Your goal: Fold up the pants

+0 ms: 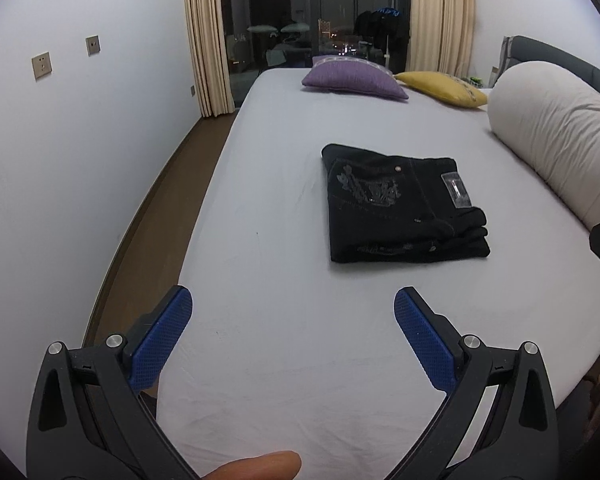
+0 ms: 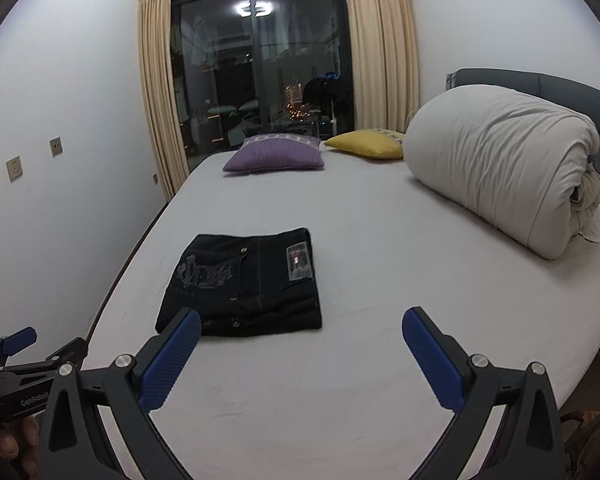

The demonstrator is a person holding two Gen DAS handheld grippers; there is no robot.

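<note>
Black pants lie folded into a compact rectangle on the grey bed sheet, back pocket embroidery and a label patch facing up. In the right wrist view the same folded pants sit left of centre. My left gripper is open, held above the bed's near part, short of the pants, nothing between its blue pads. My right gripper is open too, hovering just before the pants' near edge, its left pad overlapping the pants' corner in the image. The left gripper shows at the right wrist view's lower left.
A rolled white duvet lies along the bed's right side by the grey headboard. A purple cushion and a yellow cushion rest at the far end. The bed's left edge drops to a wooden floor beside a white wall. A fingertip shows below.
</note>
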